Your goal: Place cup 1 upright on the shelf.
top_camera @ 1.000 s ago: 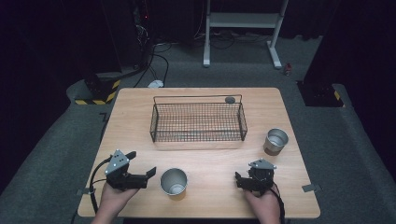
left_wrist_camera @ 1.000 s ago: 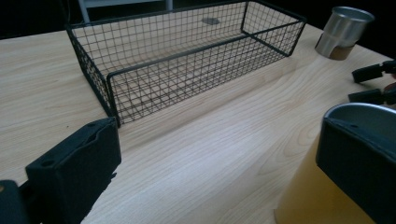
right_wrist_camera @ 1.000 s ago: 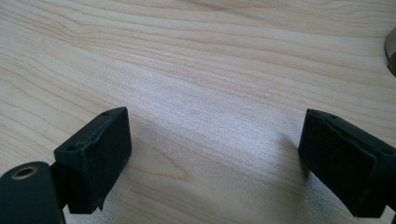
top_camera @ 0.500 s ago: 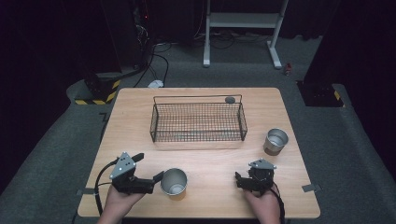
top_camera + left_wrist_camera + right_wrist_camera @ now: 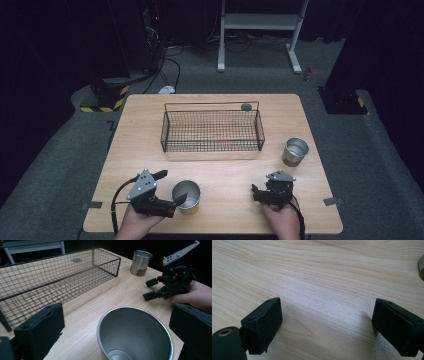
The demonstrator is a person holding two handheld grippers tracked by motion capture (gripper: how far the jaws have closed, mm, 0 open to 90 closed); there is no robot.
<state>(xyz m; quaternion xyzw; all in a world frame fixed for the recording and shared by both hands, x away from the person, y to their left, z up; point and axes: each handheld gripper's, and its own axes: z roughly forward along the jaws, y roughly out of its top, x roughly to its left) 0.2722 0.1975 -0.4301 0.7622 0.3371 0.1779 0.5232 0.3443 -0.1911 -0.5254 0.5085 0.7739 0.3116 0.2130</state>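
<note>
- Wooden counter (image 5: 215,172) seen from above, dark floor all round.
- Black wire basket (image 5: 212,131) lying across the middle of the counter, toward 12 o'clock from both hands; nothing discernible inside it.
- Small dark round object (image 5: 246,106) resting just beyond the basket's far rail, toward its right end.
- Steel cup (image 5: 186,196) standing upright near the counter's front edge, at about 7 o'clock from the basket; interior looked hollow in the left gripper view (image 5: 135,333).
- Second steel cup (image 5: 295,151) upright at about 4 o'clock from the basket, well apart from the first; seen again in the left gripper view (image 5: 141,262).
- Left gripper (image 5: 172,187) held in a hand at the front left, pointing toward 3 o'clock; jaws spread wide, one on each side of the near cup, neither visibly touching its wall.
- Right gripper (image 5: 256,192) held in a hand at the front right, pointing toward 9 o'clock; jaws parted wide over bare wood, holding nothing.
- Right gripper also visible in the left gripper view (image 5: 151,288), beyond the near cup, grey plate on top.
</note>
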